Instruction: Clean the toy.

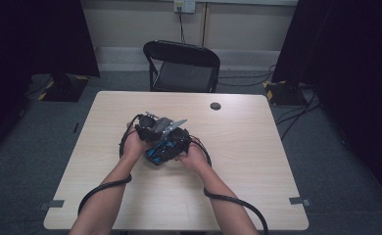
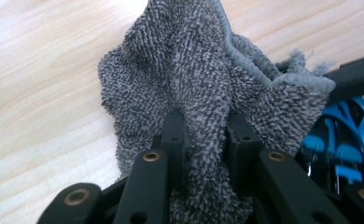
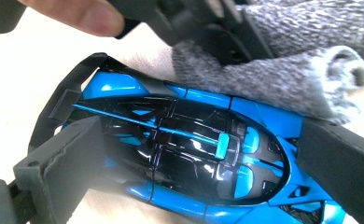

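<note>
Your left gripper (image 2: 203, 135) pinches a nubby grey terry cloth (image 2: 189, 70) (bunched, corded hem), pressed against the glossy blue-and-black toy car (image 3: 185, 154) clamped nose to tail in your right gripper (image 3: 203, 172) mid-table. A small dark disc (image 1: 215, 105) lies well apart; bare wood (image 1: 257, 147) all around.

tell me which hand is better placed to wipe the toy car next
Left, likely. The left gripper is clamped on the grey cloth, which lies against the blue toy car; the right gripper holds that car.
</note>
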Action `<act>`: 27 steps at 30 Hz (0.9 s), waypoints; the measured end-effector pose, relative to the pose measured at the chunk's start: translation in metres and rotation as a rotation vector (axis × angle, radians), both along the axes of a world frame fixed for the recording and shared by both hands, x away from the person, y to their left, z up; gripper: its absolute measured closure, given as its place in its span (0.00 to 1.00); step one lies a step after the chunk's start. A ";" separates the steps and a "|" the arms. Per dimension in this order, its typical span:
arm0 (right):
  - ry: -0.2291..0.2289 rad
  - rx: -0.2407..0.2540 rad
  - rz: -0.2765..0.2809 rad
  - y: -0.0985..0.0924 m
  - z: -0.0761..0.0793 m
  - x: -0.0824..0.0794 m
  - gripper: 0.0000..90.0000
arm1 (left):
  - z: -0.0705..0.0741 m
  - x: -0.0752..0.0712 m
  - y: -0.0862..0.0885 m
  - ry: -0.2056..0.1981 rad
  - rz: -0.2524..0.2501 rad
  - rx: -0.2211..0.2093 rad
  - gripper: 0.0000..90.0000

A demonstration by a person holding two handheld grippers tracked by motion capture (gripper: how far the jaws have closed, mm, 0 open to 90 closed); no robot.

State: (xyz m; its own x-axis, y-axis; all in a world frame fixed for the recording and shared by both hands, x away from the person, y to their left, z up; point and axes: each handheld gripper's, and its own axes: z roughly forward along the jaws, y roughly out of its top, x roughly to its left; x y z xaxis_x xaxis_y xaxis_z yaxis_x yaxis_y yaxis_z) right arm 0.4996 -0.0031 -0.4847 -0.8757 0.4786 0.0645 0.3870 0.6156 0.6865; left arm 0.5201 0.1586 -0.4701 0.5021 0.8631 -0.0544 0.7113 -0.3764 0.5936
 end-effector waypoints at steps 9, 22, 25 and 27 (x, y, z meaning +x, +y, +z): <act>0.001 -0.001 0.001 0.000 0.000 0.000 0.01 | 0.001 -0.009 0.011 0.005 -0.013 0.021 0.81; 0.006 -0.014 0.000 0.001 0.001 0.001 0.01 | 0.003 -0.019 0.022 0.015 -0.019 0.037 0.81; 0.006 -0.013 0.001 0.001 0.001 0.001 0.01 | 0.003 -0.021 0.025 0.018 -0.009 0.033 0.81; 0.008 -0.016 0.003 0.001 0.001 0.002 0.01 | 0.003 -0.022 0.027 0.021 -0.012 0.034 0.81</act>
State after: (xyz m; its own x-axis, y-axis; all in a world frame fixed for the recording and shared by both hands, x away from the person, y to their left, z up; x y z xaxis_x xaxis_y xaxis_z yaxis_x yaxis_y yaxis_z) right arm 0.5012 -0.0017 -0.4833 -0.8767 0.4767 0.0642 0.3906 0.6276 0.6734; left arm 0.4979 0.1852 -0.4667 0.5111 0.8588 -0.0358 0.7192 -0.4045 0.5649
